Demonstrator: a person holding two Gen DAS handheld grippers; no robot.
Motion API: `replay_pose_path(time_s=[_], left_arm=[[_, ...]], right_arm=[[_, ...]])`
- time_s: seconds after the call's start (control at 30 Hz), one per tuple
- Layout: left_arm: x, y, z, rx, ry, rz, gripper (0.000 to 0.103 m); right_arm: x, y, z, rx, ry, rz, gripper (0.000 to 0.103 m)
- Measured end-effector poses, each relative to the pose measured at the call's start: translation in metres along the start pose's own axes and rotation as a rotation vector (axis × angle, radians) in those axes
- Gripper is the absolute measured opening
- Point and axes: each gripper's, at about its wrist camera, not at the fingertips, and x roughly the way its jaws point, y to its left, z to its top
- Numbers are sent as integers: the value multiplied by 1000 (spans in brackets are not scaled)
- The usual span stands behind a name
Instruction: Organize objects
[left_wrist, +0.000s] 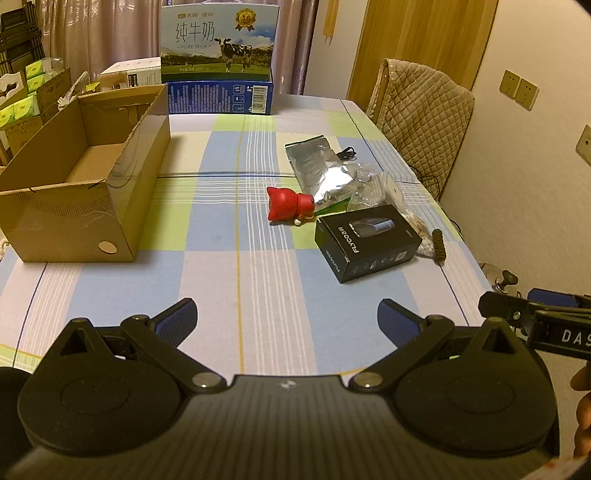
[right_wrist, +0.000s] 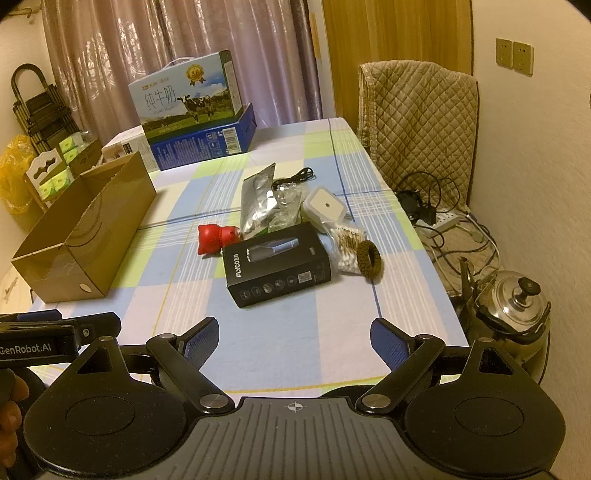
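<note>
Both tongs (left_wrist: 287, 320) (right_wrist: 294, 341) agape before black "FLYCO" box (right_wrist: 277, 263).

Dim, warm yellowish indoor light; fisheye bending curves the walls at the edges (corners vignette black), and glare glints off the foil bag (left_wrist: 318, 168).

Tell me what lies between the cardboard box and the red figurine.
Nothing: between the cardboard box and the red figurine only bare checked tablecloth shows, in both wrist views.

A home: curtains (right_wrist: 207, 55), kettle (right_wrist: 513, 310), checked tablecloth (left_wrist: 258, 266).
</note>
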Motion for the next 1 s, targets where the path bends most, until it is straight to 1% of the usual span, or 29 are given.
replay_pose_path(time_s=[1.0], left_arm=[[20,5,4,-1,30,3,102]], right_arm=[[22,-17,-2,22,41,15,87]])
